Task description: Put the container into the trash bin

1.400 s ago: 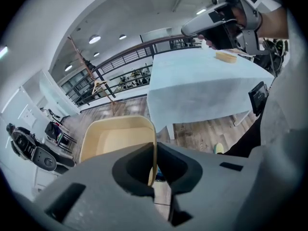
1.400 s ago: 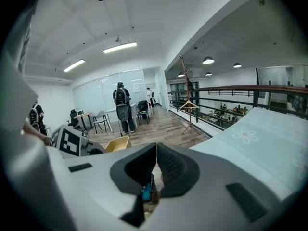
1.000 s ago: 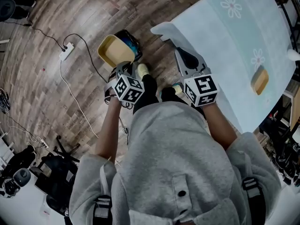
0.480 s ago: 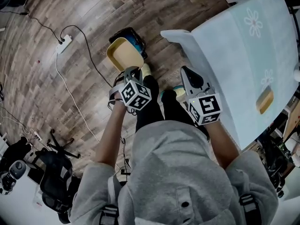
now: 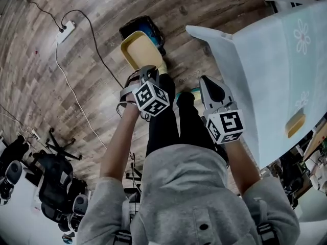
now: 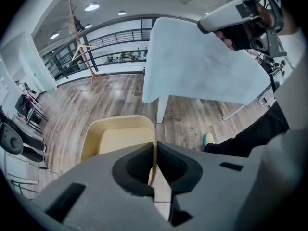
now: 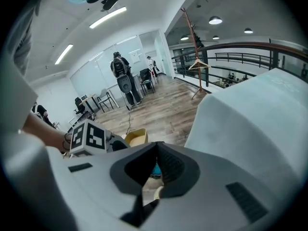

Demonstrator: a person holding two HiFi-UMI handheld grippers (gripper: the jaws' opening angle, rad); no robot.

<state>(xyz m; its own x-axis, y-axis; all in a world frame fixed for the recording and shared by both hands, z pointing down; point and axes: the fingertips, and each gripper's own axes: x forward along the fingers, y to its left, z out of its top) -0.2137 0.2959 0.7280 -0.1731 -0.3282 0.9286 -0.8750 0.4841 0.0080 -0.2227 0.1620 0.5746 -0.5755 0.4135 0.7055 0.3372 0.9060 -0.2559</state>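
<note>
Carrying step — left gripper (image 5: 148, 71) jaws grasp the container (image 5: 139, 51) rim, just short of the bin (image 5: 144, 26). Right gripper (image 5: 211, 83) jaws clenched, empty. Next — centre it over the bin, then release.

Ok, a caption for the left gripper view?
Left gripper shut on the rim of a yellow container, over wooden floor, a cloth-covered table beyond.

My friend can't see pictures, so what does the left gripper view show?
The left tool pinches the rim of a yellow container above a wooden floor. A table with a pale cloth stands behind it.
</note>
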